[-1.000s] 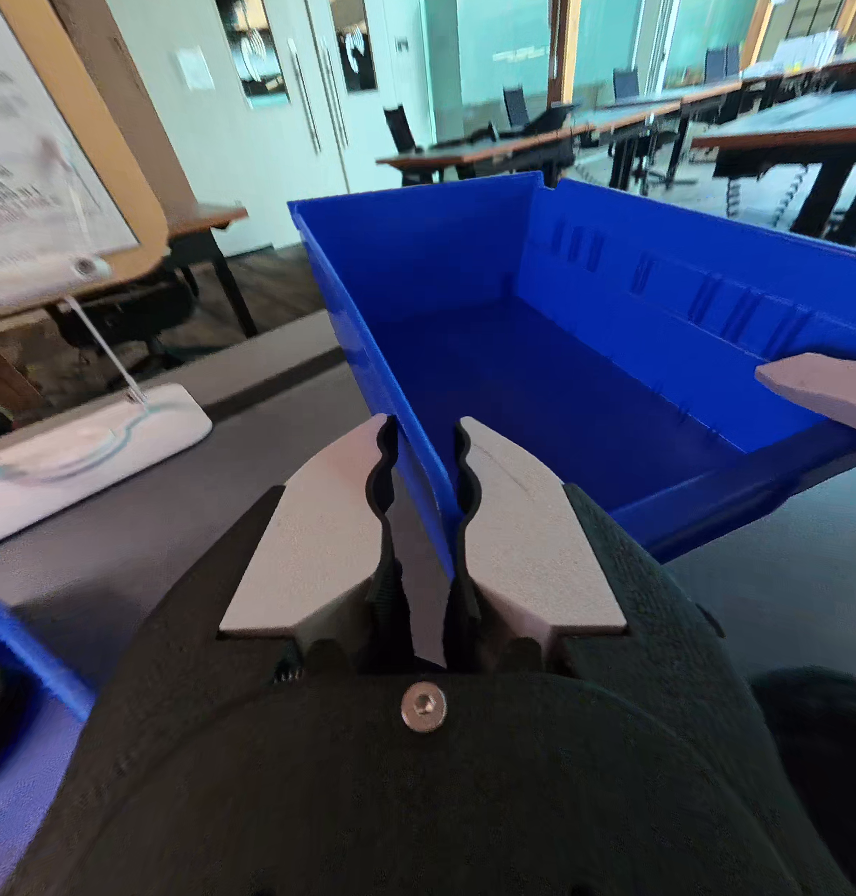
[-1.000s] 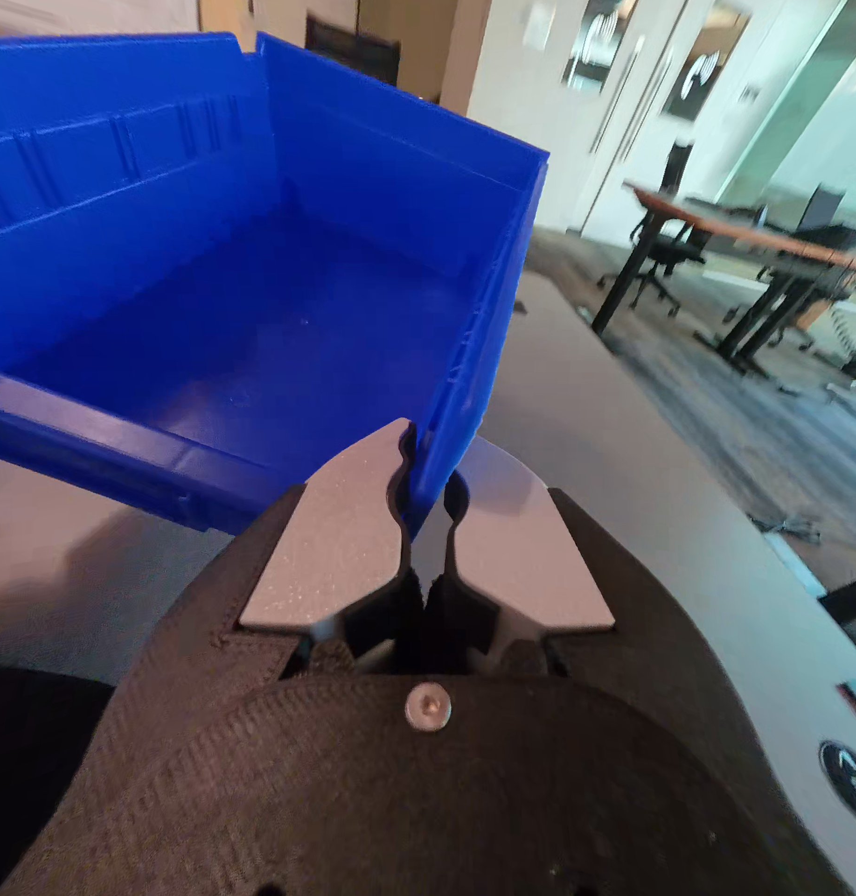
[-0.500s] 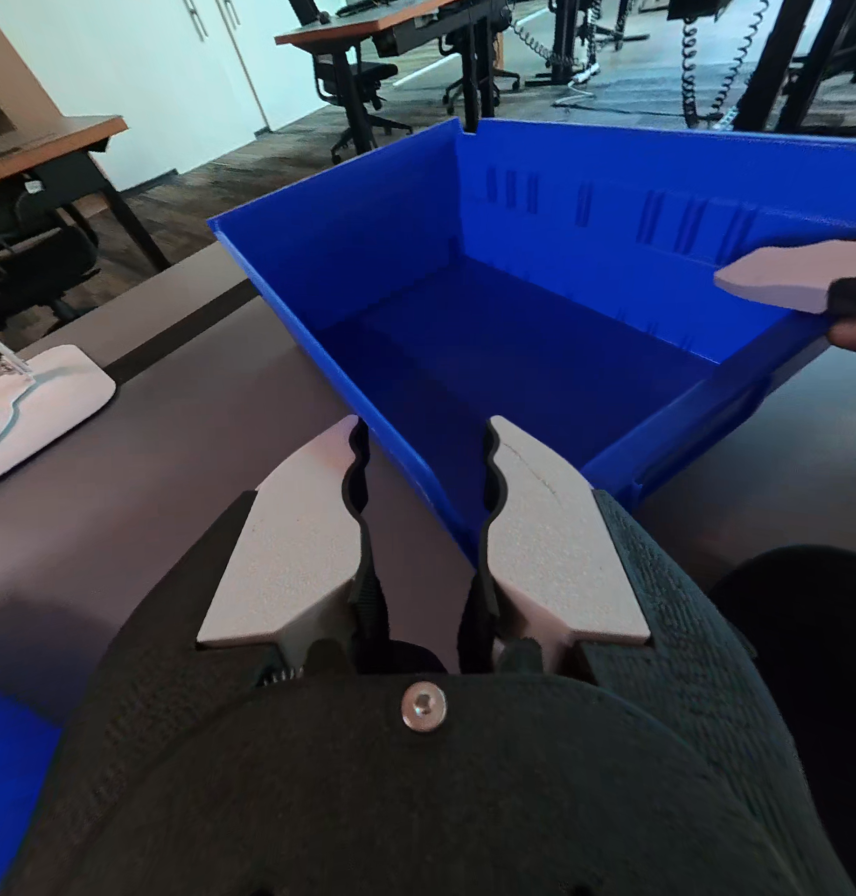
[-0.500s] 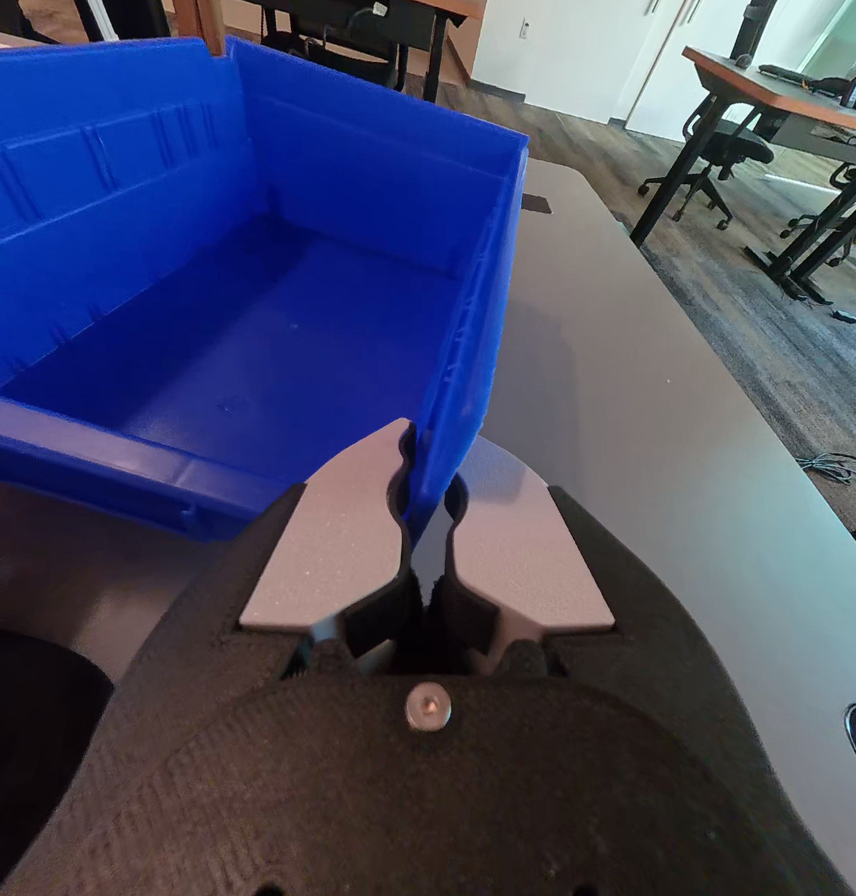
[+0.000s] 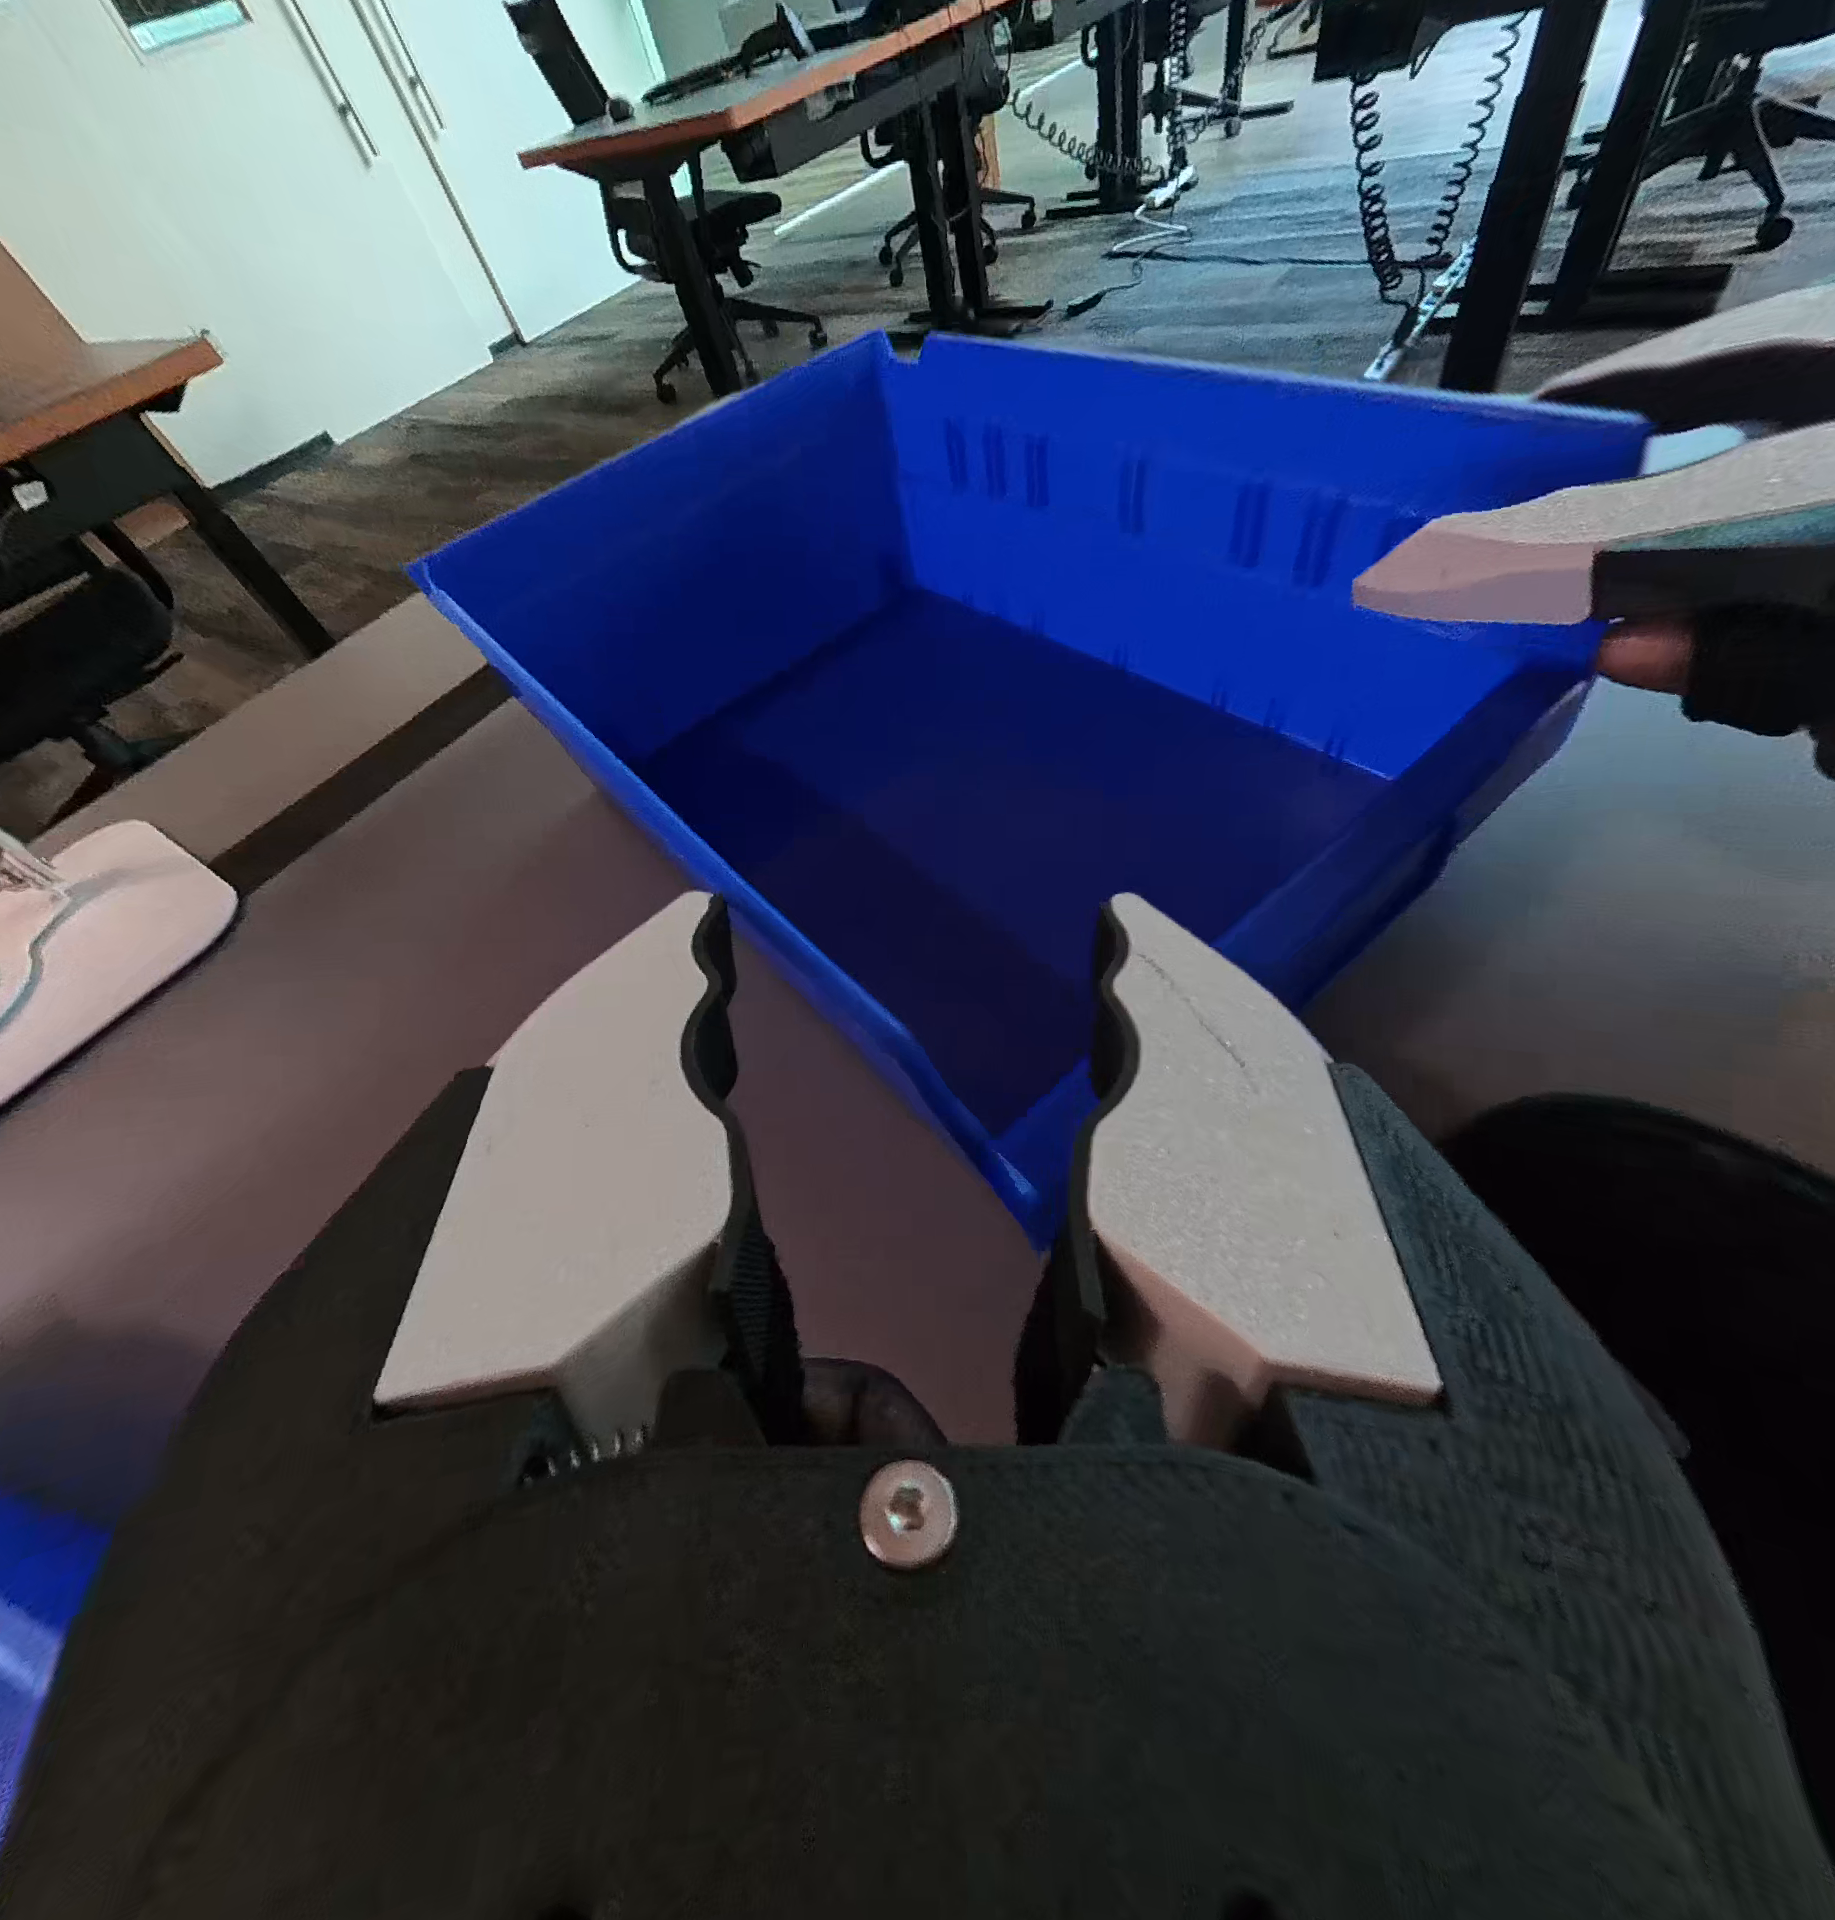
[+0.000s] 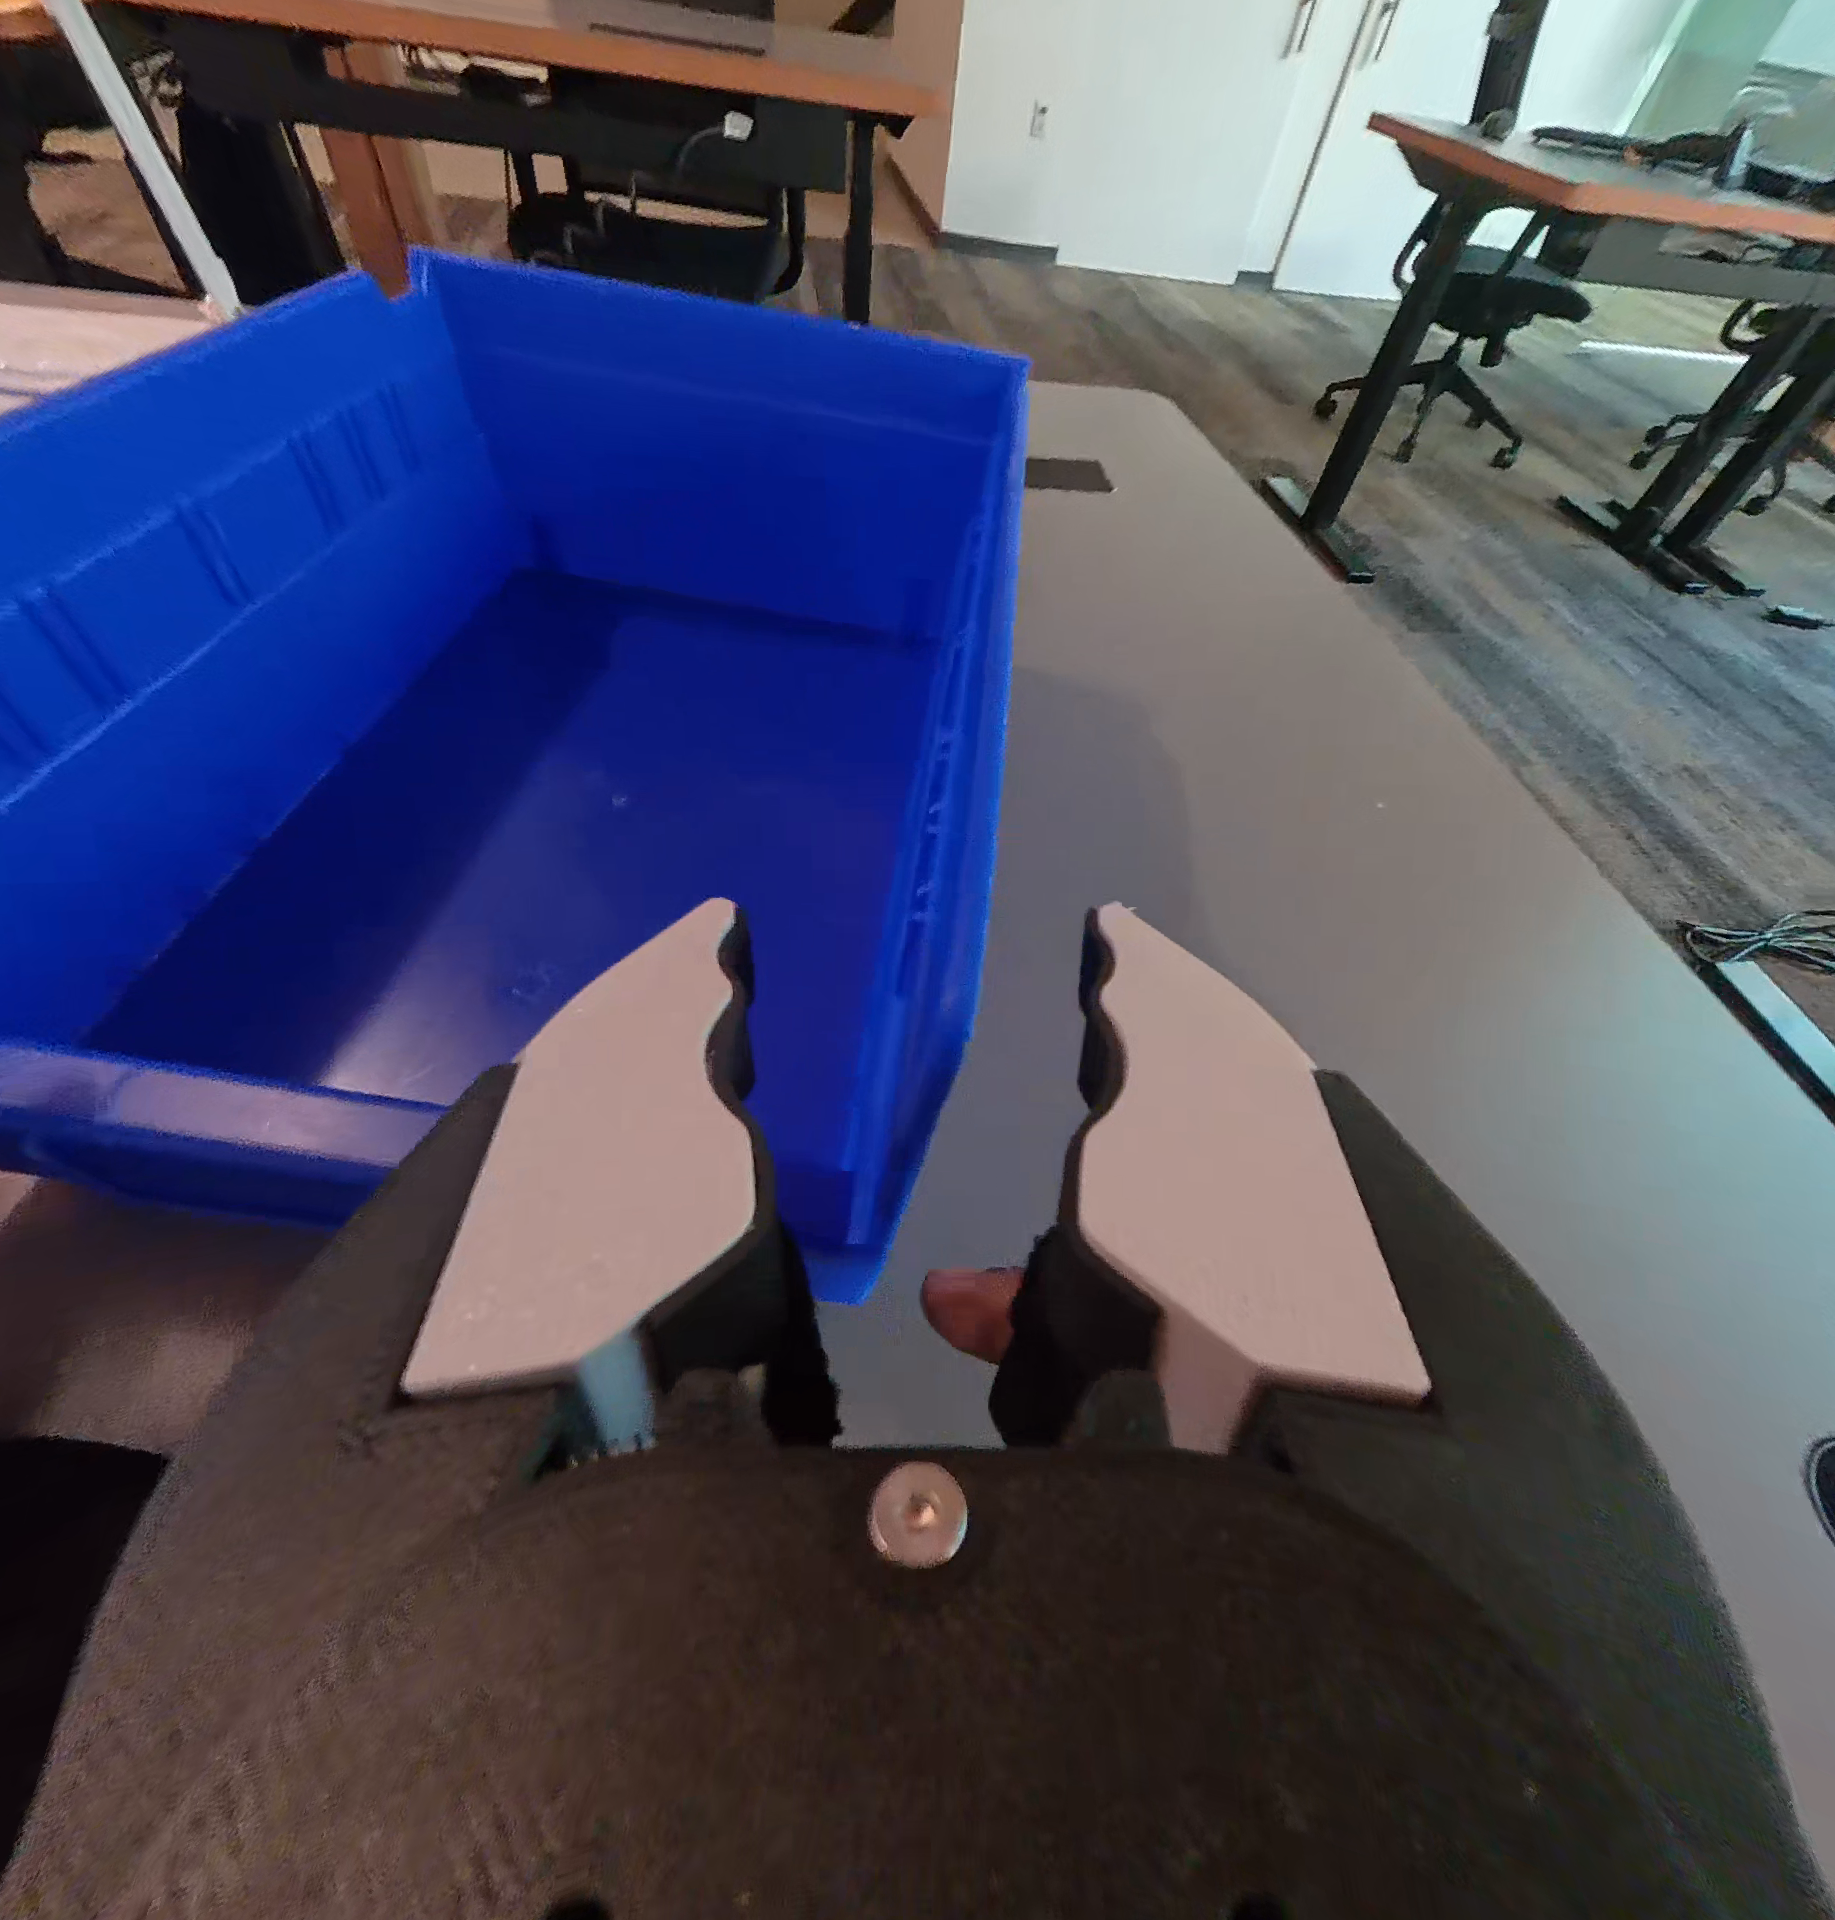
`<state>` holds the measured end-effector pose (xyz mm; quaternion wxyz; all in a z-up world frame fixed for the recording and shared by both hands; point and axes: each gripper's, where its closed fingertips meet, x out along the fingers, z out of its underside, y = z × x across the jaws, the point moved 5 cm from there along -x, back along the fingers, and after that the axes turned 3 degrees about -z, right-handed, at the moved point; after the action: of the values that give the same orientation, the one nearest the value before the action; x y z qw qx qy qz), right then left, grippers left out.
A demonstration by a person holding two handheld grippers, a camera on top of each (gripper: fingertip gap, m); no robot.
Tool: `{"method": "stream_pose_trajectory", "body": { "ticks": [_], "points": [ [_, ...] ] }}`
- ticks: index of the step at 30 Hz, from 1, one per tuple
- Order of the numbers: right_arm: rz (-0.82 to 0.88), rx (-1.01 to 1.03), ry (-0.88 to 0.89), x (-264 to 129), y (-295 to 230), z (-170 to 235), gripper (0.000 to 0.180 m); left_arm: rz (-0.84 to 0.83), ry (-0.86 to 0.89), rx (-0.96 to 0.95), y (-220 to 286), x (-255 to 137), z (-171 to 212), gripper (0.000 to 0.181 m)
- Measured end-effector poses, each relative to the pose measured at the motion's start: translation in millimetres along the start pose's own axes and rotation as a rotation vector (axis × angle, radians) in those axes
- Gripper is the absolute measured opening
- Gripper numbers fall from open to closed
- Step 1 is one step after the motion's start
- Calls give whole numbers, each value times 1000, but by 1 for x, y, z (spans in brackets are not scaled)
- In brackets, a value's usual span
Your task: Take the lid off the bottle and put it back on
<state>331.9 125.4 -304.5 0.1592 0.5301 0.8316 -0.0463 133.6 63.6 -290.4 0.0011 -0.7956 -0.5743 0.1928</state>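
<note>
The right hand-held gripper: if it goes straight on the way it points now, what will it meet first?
Probably the right side wall of the blue bin, whose rim runs between the open fingers of the right hand-held gripper. Depth is unclear, so it could also pass just over the rim.

The smooth blue plastic bin (image 6: 217,644) is showing a slight sheen, sitting on the matt grey surface (image 6: 1360,883), beside the right gripper's (image 6: 913,925) grainy, matt grey fingers (image 6: 1204,1122).

no readable text, labels or signs
</note>
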Motion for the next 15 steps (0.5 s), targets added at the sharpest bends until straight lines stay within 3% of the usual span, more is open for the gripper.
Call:
{"method": "stream_pose_trajectory", "body": {
  "ticks": [9, 15],
  "points": [
    [-5, -28, 29, -3, -5, -7, 66, -2, 71, 96, -1, -47, -17, 68],
    [5, -73, 19, -5, -8, -9, 66, -74, -85, 203, -44, -104, 24, 69]
  ]
}}
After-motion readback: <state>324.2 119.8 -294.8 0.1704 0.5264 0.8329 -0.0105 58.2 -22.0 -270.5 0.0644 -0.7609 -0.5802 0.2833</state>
